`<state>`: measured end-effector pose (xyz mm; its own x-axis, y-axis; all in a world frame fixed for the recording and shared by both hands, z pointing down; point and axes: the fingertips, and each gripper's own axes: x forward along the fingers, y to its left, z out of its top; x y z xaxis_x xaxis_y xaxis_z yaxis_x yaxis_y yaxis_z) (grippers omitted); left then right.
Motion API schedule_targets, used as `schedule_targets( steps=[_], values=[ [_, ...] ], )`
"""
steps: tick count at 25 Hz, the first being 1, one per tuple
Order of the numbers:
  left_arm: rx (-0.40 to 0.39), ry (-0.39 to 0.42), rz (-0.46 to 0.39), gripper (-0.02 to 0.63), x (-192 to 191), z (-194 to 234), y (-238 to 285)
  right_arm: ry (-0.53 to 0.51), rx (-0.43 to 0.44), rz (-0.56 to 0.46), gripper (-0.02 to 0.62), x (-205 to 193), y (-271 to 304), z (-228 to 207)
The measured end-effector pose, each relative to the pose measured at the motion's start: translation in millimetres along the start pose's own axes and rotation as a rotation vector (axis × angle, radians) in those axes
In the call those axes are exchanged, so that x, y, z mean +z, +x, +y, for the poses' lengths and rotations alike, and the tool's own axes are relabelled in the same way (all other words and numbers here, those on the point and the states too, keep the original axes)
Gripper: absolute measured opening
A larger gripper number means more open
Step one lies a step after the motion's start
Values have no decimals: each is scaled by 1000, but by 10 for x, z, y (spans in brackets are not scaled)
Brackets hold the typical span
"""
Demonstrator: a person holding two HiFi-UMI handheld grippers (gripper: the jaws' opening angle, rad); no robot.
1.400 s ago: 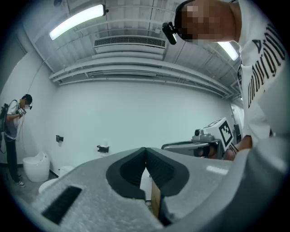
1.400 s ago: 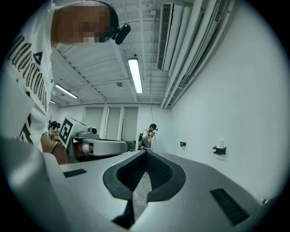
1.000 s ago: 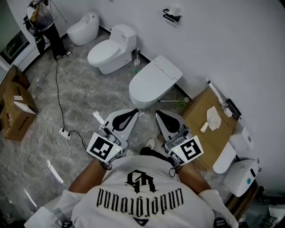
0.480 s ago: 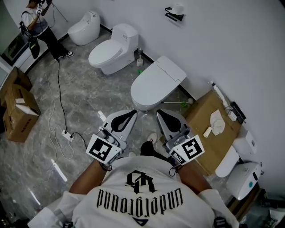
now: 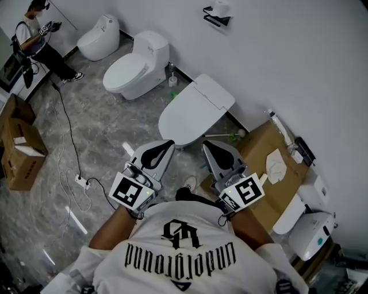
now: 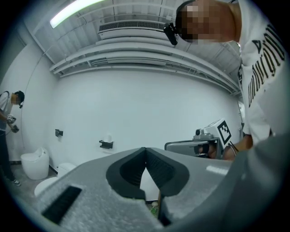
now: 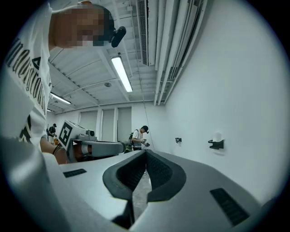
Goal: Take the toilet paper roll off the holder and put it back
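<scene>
The white toilet paper roll (image 5: 219, 8) sits on a black wall holder (image 5: 213, 18) far ahead, high in the head view. Both grippers are held close to the person's chest, well short of it. My left gripper (image 5: 167, 144) is shut and holds nothing; my right gripper (image 5: 206, 144) is shut and holds nothing too. In the left gripper view the roll (image 6: 108, 137) rests on the holder (image 6: 106, 145) on the far wall, left of the closed jaw tips (image 6: 145, 149). The right gripper view has the roll (image 7: 218, 136) and holder (image 7: 216, 144) to the right of its closed tips (image 7: 145, 152).
Three white toilets stand along the wall, the nearest (image 5: 190, 112) just ahead of the grippers. A cardboard sheet (image 5: 270, 166) lies at the right, boxes (image 5: 17, 149) at the left. A cable with a power strip (image 5: 80, 181) runs over the floor. A person (image 5: 34, 40) stands far left.
The head view has shifted, so the holder and toilets sit further left and up. The far person has moved left. Both grippers stay shut at the chest.
</scene>
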<state>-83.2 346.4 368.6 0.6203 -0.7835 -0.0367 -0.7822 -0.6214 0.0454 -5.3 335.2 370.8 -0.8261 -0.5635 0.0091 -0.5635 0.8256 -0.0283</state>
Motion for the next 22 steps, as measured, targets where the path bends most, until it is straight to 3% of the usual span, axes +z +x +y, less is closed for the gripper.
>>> schedule_targets(
  steps=[13,22],
  values=[
    [-10,15,20,14,-20,250,1248,0,-41,-5,12,90,-101,-1300],
    [-49,14,27,14,-71,425,1771,25,-88,-13,12,73,-29,-1789]
  ],
)
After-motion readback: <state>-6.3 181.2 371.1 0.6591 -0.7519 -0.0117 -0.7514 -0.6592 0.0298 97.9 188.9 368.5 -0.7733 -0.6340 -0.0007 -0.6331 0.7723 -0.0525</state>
